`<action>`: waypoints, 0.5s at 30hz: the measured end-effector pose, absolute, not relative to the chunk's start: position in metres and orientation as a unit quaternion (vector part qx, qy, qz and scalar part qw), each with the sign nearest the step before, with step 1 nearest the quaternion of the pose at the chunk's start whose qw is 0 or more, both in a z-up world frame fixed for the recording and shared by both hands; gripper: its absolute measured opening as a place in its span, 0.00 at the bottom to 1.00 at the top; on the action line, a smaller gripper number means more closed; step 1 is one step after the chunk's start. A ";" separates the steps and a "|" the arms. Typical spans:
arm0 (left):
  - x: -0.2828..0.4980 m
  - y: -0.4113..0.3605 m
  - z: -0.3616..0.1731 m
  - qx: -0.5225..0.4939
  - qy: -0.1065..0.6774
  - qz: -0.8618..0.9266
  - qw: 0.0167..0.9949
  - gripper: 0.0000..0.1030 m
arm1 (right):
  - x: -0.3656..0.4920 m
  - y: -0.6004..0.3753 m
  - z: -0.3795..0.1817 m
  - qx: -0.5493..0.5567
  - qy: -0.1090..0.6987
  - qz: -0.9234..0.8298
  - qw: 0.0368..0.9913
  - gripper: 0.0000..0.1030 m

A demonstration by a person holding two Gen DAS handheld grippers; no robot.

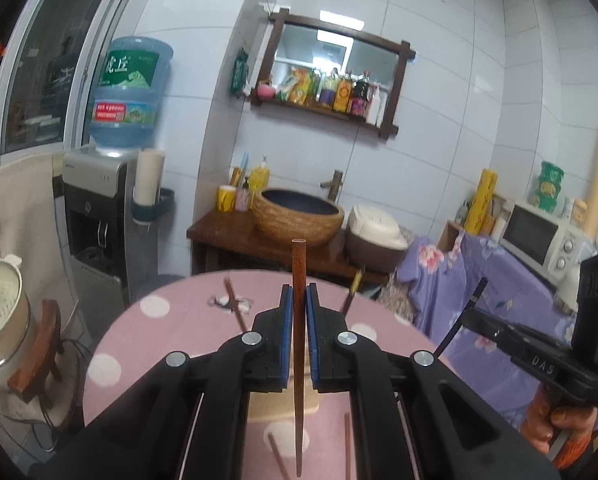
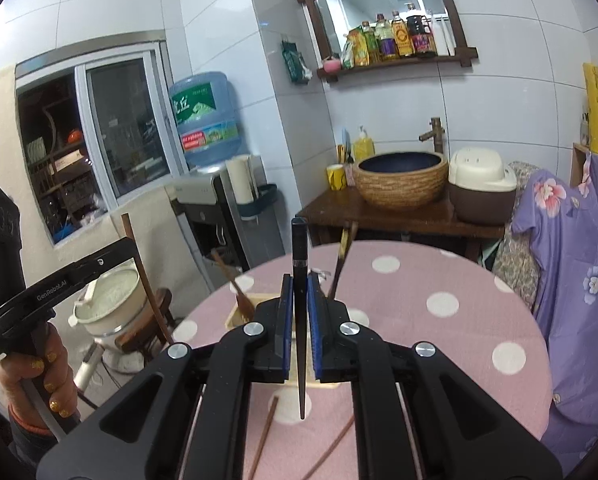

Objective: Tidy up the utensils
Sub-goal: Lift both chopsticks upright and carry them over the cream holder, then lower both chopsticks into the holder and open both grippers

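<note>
right now, near to far:
left gripper [image 1: 298, 312]: pads pinched on a brown chopstick [image 1: 298, 344], lifted over the pink table [image 1: 155, 320], likely for sorting.
right gripper [image 2: 298, 312]: pads clamped on a black chopstick [image 2: 299, 320].
axis: both sticks upright, thin tips down.
loose chopsticks [image 2: 265, 436]: flat on the table below.
wooden box [image 2: 239, 312]: farther back, sticks leaning in it, probably the destination.

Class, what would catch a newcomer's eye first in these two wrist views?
The left gripper clamps a reddish-brown chopstick upright, and the right gripper likewise clamps a black chopstick. Below both lies the pink polka-dot table, with loose chopsticks lying on it.
</note>
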State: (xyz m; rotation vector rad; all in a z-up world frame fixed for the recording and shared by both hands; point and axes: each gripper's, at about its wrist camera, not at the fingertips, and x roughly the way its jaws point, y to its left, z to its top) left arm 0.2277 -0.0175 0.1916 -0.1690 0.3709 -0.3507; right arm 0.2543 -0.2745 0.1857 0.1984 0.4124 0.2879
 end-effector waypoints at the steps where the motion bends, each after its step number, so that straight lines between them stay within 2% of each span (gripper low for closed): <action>1: 0.232 -0.018 0.200 -0.087 0.177 -0.172 0.965 0.07 | 0.259 -0.274 0.194 0.101 0.200 0.142 0.964 0.08; 8: 0.268 -0.034 0.240 -0.085 0.121 -0.126 0.981 0.07 | 0.289 -0.267 0.240 0.112 0.149 0.111 0.976 0.08; 15: 0.298 -0.046 0.219 -0.087 0.116 -0.094 0.985 0.07 | 0.325 -0.254 0.222 0.107 0.153 0.079 0.979 0.08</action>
